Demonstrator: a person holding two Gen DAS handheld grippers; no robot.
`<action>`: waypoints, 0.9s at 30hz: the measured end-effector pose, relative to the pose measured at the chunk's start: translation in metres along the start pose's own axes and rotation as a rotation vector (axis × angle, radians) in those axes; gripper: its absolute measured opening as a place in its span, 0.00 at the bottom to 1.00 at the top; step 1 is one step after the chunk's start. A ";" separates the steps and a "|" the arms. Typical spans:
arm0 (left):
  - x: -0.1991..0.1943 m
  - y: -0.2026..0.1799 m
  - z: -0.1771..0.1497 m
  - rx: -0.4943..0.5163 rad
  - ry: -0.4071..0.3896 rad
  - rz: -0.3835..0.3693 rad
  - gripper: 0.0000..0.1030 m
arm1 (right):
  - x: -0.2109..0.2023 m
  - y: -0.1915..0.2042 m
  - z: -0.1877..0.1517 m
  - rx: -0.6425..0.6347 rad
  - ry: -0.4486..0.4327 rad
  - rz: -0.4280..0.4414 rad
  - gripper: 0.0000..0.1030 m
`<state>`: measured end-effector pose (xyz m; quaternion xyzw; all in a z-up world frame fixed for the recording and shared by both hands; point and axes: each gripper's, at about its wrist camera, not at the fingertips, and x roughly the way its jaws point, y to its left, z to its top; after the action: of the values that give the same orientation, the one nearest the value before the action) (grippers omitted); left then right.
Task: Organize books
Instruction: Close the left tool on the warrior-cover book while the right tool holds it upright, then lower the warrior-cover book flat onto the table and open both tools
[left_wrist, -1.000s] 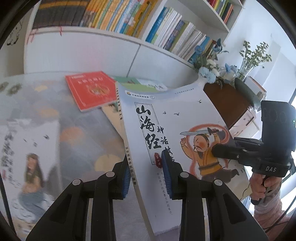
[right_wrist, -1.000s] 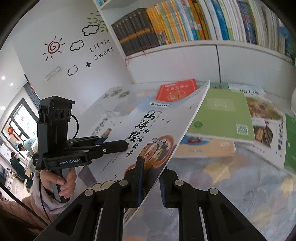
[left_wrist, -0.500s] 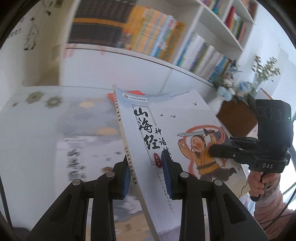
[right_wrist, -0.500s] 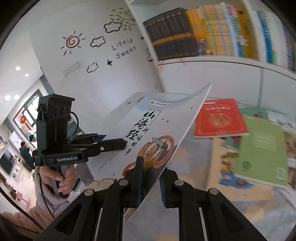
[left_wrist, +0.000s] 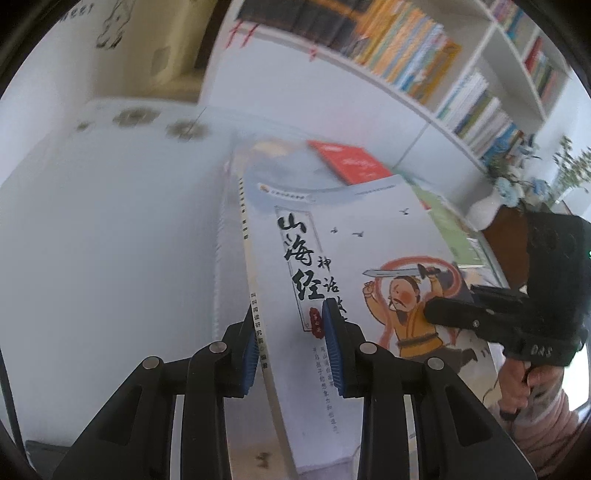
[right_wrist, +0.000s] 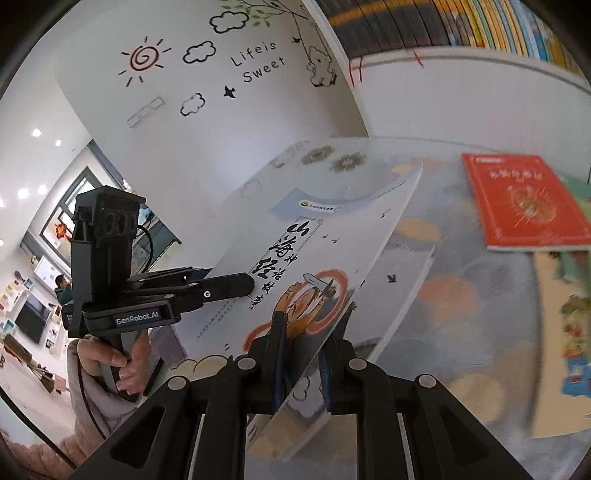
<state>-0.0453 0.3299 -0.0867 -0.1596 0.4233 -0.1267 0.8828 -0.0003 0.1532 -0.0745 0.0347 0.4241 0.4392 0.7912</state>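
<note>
Both grippers carry one thin paperback, the pale book (left_wrist: 354, 258) with black brush characters and a sword-waving cartoon figure on its cover, lifted clear of the bench (left_wrist: 110, 240). The left gripper (left_wrist: 291, 350) has its jaws clenched across the spine edge at the book's near end, one blue pad on the cover, the other behind the spine. The right gripper (right_wrist: 303, 354) grasps the opposite long edge, its jaws pinched on the cover over the figure's legs.

Two grips on opposite edges probably serve a floppy book: the far end of the cover already curls, and a single pinch would likely let it sag or swing. Held this way it stays tilted, spine side low toward the left.

Beneath it, on the patterned cloth, lies a similar pale book (right_wrist: 410, 295), seemingly the start of a pile. A red book (right_wrist: 524, 203) rests flat farther right, well apart. Filled bookshelves (left_wrist: 424, 62) run along the far wall.

The background blurs, so the pair look to be in transit, likely toward that lower book.
</note>
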 end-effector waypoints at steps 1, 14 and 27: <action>0.006 0.002 -0.001 -0.001 0.011 0.017 0.27 | 0.006 0.000 -0.002 0.012 0.003 -0.012 0.15; 0.009 -0.019 -0.007 0.136 -0.033 0.220 0.34 | 0.028 -0.021 -0.020 0.142 0.001 0.000 0.15; 0.009 -0.012 -0.004 0.124 -0.043 0.294 0.35 | 0.025 -0.016 -0.024 0.125 -0.017 -0.018 0.18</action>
<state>-0.0437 0.3148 -0.0906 -0.0441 0.4144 -0.0185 0.9089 0.0003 0.1539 -0.1126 0.0843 0.4443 0.4044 0.7950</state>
